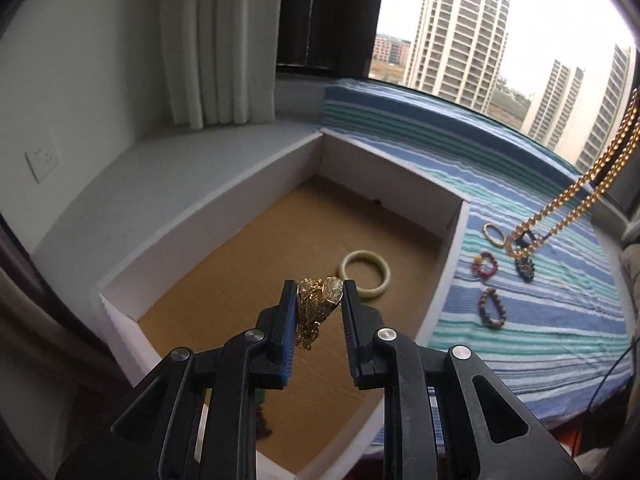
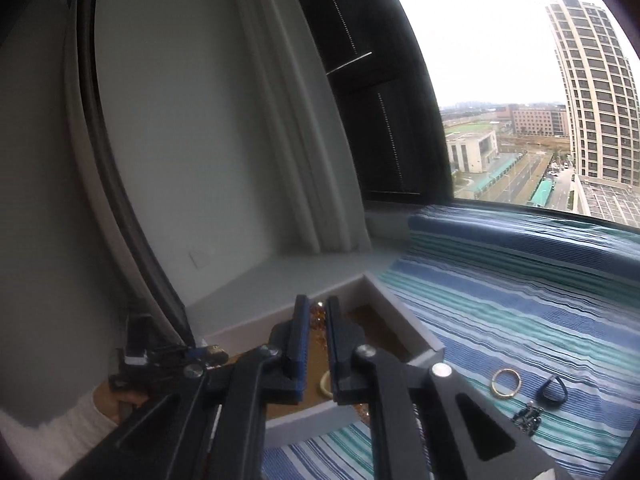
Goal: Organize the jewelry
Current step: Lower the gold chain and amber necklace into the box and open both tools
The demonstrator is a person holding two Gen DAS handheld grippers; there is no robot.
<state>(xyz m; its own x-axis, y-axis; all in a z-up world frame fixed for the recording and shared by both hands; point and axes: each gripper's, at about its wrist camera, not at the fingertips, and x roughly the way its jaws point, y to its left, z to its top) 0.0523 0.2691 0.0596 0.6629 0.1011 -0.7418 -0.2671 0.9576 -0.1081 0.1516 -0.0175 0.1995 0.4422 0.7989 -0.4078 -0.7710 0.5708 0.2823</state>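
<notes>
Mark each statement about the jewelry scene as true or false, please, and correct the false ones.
1. The left gripper holds a gold bracelet between its jaws. True.
2. The cardboard box contains three bangles. False: only one pale green bangle shows inside.
3. A gold bead necklace hangs in the air over the striped cloth. True.
4. The beaded bracelets lie inside the box. False: they lie on the cloth beside it.
5. The thin gold ring lies on the cloth. True.

No legible text, label, brand, number or sign appears in either view; no surface inspected carries markings that can be read.
</notes>
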